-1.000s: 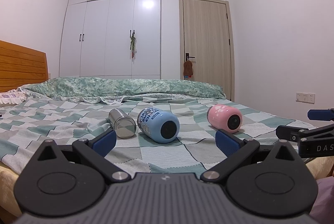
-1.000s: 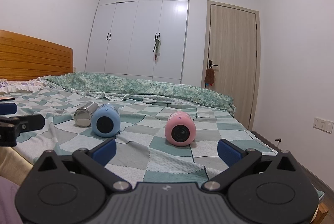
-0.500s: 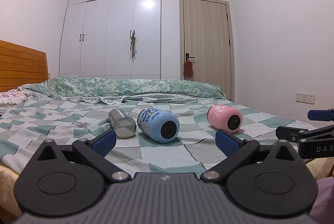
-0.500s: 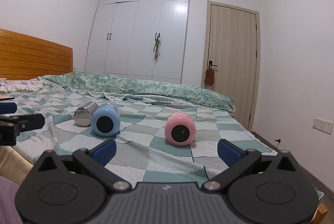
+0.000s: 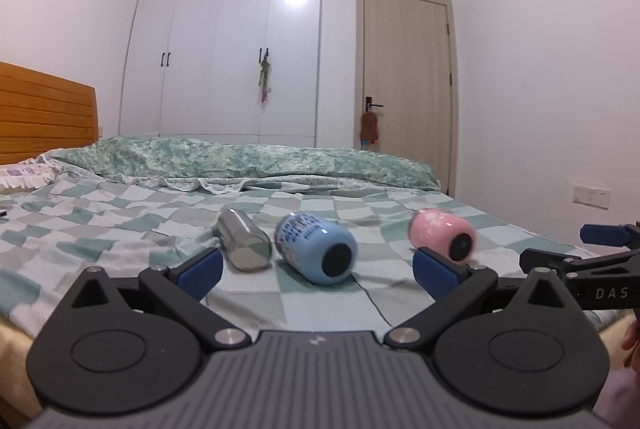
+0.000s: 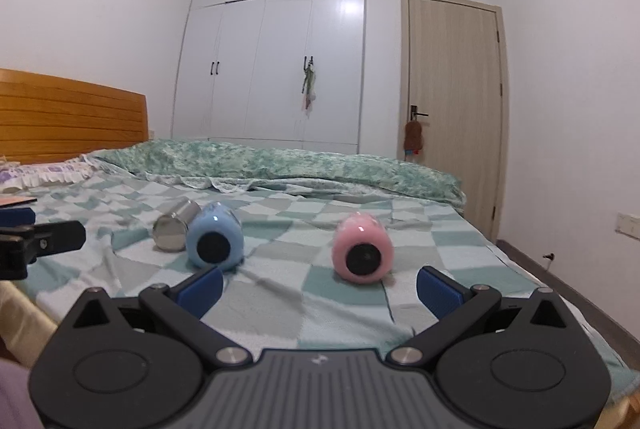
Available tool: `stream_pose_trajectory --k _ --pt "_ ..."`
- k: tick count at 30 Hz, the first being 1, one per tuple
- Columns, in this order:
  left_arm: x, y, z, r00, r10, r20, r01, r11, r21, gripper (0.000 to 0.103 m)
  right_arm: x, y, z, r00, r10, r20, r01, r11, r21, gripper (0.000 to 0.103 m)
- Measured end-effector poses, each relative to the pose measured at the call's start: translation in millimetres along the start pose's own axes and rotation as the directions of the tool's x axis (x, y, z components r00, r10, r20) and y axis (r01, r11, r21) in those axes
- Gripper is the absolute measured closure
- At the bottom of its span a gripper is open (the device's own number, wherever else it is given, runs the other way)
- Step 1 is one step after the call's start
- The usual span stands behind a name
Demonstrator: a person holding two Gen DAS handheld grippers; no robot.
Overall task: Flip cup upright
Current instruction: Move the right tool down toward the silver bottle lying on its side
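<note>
Three cups lie on their sides on the checkered bed cover: a steel cup (image 5: 244, 245) (image 6: 172, 231), a blue cup (image 5: 316, 247) (image 6: 215, 241) and a pink cup (image 5: 442, 235) (image 6: 362, 253). My left gripper (image 5: 318, 275) is open and empty, a short way in front of the steel and blue cups. My right gripper (image 6: 320, 287) is open and empty, in front of the pink cup. Each gripper shows at the edge of the other's view: the right one (image 5: 600, 257), the left one (image 6: 28, 235).
The bed (image 5: 120, 217) has a rolled green quilt (image 5: 248, 161) at the far side and a wooden headboard (image 5: 44, 125) on the left. A white wardrobe (image 5: 228, 45) and a door (image 5: 408, 85) stand behind. A dark flat object (image 6: 16, 201) lies at the left.
Both grippers have moved forward and a little upward toward the cups, which now look larger. The jaws stay open. The cups have not moved.
</note>
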State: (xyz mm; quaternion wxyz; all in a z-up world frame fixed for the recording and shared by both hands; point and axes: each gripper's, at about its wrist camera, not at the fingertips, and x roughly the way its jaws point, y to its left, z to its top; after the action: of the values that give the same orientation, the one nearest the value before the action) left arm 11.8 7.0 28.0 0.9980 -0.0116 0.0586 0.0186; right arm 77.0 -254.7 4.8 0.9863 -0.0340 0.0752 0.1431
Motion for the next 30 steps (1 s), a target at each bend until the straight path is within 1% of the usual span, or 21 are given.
stream_pose_trajectory --k 3,7,11,14,16,20,21,23,28,30 --pt "18.5 10.4 19.0 1.000 0.008 -0.020 -0.008 1.000 0.003 0.000 25.6 4.8 18.8 0.999 0.033 -0.001 -0.033 0.999 -0.006 0.000" --pt "57.1 25.1 41.9 0.994 0.054 -0.094 -0.052 0.998 0.017 0.000 66.7 14.9 42.3 0.998 0.070 -0.009 -0.070 0.997 -0.015 0.000" --pt "100.9 42.4 58.8 0.976 0.108 -0.188 -0.104 0.994 0.028 0.000 112.5 26.7 61.7 0.994 0.107 -0.028 -0.108 0.994 -0.015 0.000" --pt "134.9 55.3 69.2 0.957 0.132 -0.257 -0.129 0.991 0.028 0.000 150.0 33.8 72.7 0.990 0.135 -0.049 -0.136 0.991 -0.016 0.000" --pt "156.2 64.5 75.0 0.943 0.138 -0.302 -0.139 0.990 0.019 0.000 175.6 37.8 79.0 0.986 0.152 -0.069 -0.154 0.988 -0.024 0.000" --pt "199.1 78.4 83.1 0.907 0.126 -0.402 -0.148 0.989 -0.025 0.000 223.3 47.2 86.4 0.977 0.183 -0.110 -0.189 0.981 -0.047 0.000" --pt "212.3 82.3 84.7 0.896 0.122 -0.428 -0.151 0.988 -0.033 0.000 234.2 49.8 88.1 0.975 0.185 -0.119 -0.192 0.980 -0.050 0.000" --pt "235.5 88.6 85.1 0.878 0.132 -0.460 -0.167 0.985 -0.036 0.000 256.6 51.8 91.2 0.971 0.195 -0.142 -0.203 0.978 -0.050 0.000" --pt "294.6 99.5 85.5 0.827 0.159 -0.540 -0.202 0.979 -0.022 0.000 310.5 57.8 98.4 0.958 0.214 -0.191 -0.226 0.973 -0.042 0.000" --pt "316.2 103.9 82.5 0.800 0.176 -0.574 -0.228 0.973 -0.020 0.000 329.3 59.9 100.6 0.951 0.222 -0.215 -0.234 0.972 -0.033 0.000"
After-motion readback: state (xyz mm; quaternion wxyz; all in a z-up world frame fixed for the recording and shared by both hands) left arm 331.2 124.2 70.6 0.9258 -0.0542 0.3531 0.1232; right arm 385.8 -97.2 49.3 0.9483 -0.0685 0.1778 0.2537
